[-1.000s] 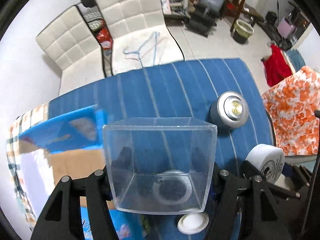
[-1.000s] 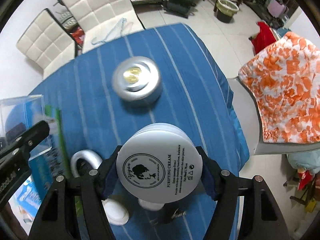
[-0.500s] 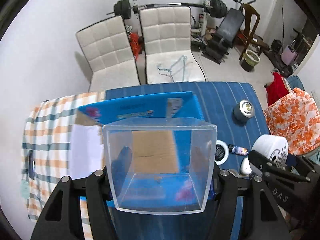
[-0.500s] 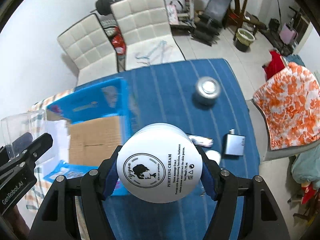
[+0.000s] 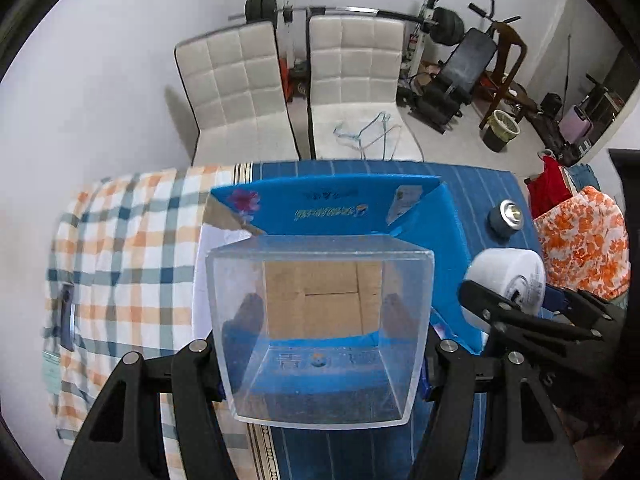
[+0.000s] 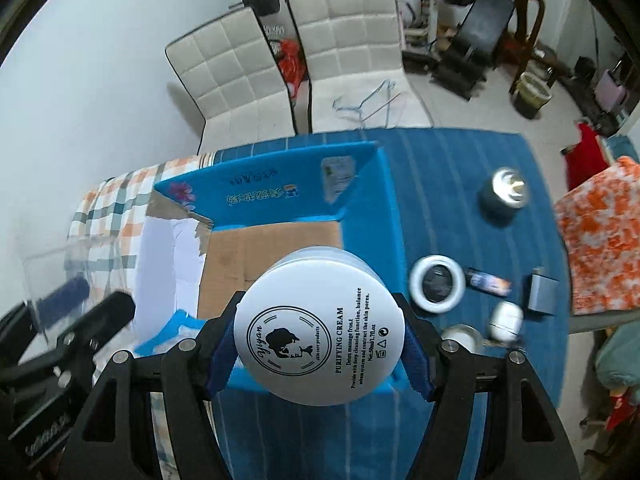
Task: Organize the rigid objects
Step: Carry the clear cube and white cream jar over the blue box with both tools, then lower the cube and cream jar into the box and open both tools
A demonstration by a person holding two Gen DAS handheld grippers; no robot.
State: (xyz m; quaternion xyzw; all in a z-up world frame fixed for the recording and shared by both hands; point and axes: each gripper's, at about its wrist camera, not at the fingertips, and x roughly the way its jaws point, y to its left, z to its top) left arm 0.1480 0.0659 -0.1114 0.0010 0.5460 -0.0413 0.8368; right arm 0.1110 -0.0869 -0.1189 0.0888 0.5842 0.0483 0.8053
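The left tongs [image 5: 320, 360] are clamping a clear plastic box [image 5: 320, 328], open mouth facing forward; the right tongs [image 6: 318, 354] are gripping a cream jar [image 6: 319, 325], lid toward the camera, its axis running along the fingers. Both are hanging above the blue carton [image 6: 276, 264] at 12 o'clock. Best to be lowering each squarely inside before letting go.

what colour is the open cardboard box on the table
Blue outside, plain brown inside the box; clearest in the right wrist view.
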